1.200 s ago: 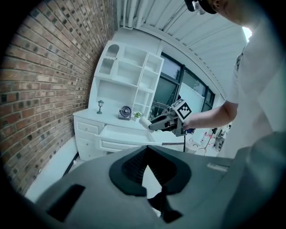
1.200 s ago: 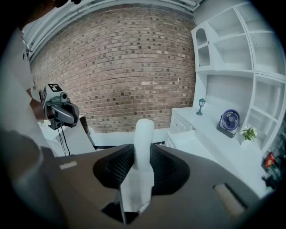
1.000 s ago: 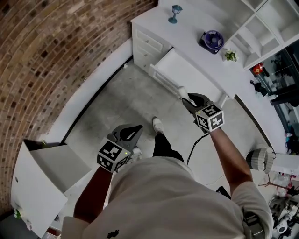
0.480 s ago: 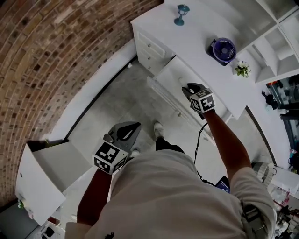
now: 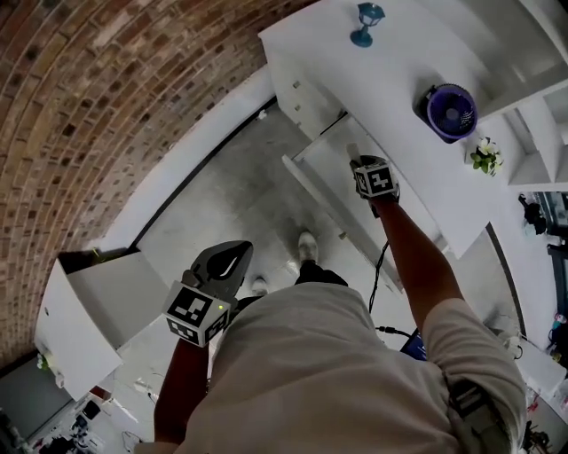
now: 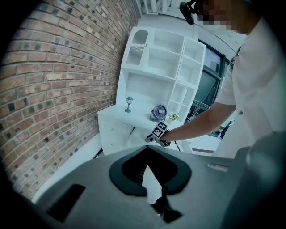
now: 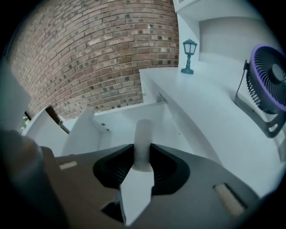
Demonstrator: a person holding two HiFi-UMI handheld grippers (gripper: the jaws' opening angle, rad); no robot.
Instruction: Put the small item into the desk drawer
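A short white cylinder, the small item (image 7: 143,133), sticks out from my right gripper (image 7: 143,152), whose jaws are shut on it. In the head view that gripper (image 5: 362,161) hangs over the open desk drawer (image 5: 321,168), and the item's (image 5: 353,152) white tip shows just past the jaws. The right gripper view looks down into the drawer's bare white inside (image 7: 117,123), below the desk top (image 7: 210,103). My left gripper (image 5: 236,251) is held low near the person's body, above the grey floor. Its jaws (image 6: 146,154) meet at the tip with nothing between them.
On the white desk (image 5: 399,89) stand a teal lamp figurine (image 5: 366,22), a purple fan (image 5: 451,111) and a small plant (image 5: 485,155), with shelving behind. A brick wall (image 5: 106,106) curves along the left. A white cabinet (image 5: 89,310) sits at lower left.
My right gripper has reached forward with the white item, from the drawer's front edge to over the open drawer. The left gripper has stayed low by the body.
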